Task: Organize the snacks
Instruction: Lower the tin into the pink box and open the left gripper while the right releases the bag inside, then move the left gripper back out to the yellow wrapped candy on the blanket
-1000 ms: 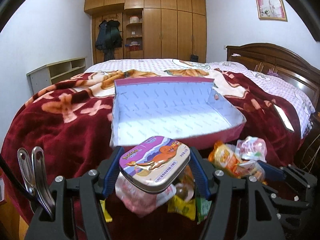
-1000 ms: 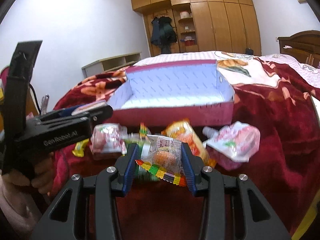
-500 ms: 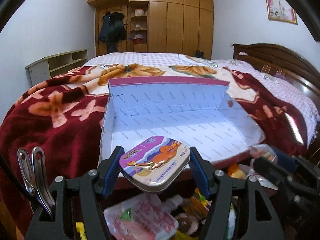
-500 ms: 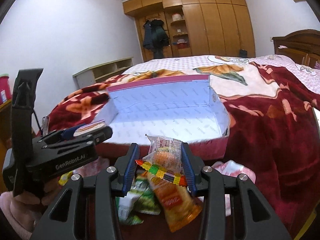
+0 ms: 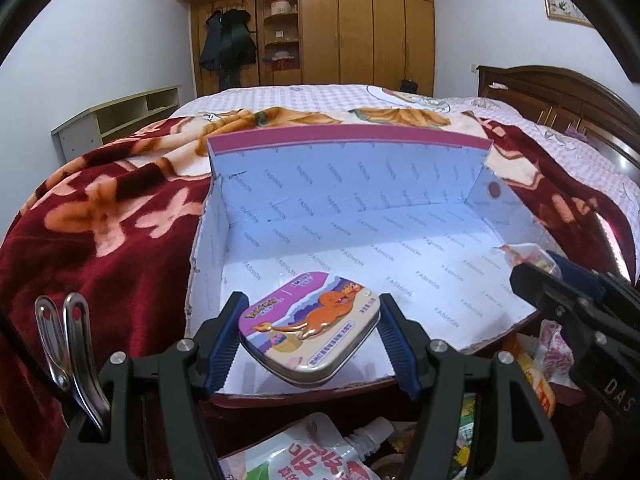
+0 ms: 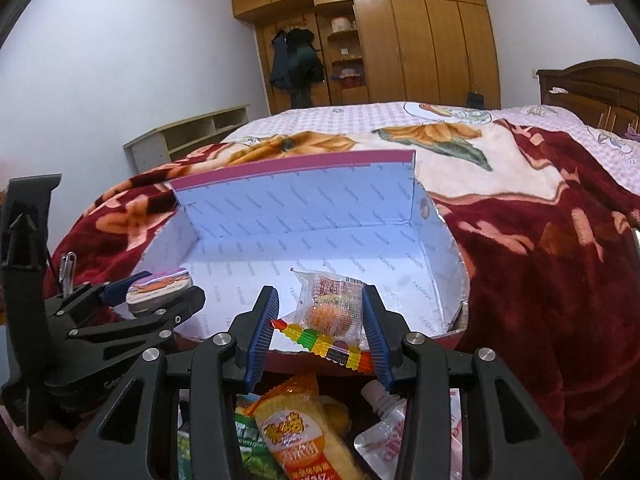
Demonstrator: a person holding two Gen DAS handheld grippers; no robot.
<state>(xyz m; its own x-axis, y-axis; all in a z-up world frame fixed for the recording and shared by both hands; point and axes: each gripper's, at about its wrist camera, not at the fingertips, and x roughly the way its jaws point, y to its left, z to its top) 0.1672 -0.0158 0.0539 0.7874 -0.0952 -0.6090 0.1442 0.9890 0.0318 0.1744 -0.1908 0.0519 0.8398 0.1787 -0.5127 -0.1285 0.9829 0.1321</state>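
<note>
An open cardboard box with a pale printed lining and a magenta rim lies on the bed. My left gripper is shut on a purple candy tin with an orange cartoon creature, held over the box's near left part. From the right wrist view that left gripper and the tin show at the left. My right gripper is shut on a clear snack packet with a rainbow-striped seal, held over the box's front edge. In the left wrist view the right gripper reaches in from the right.
Loose snacks lie on the red blanket in front of the box: an orange packet, a white spouted pouch, green packets. A wooden headboard stands at the right, wardrobes behind.
Both grippers have moved forward from above the snack pile to over the box, each keeping its item. The box looms larger and the loose snacks have slid below the fingers.
</note>
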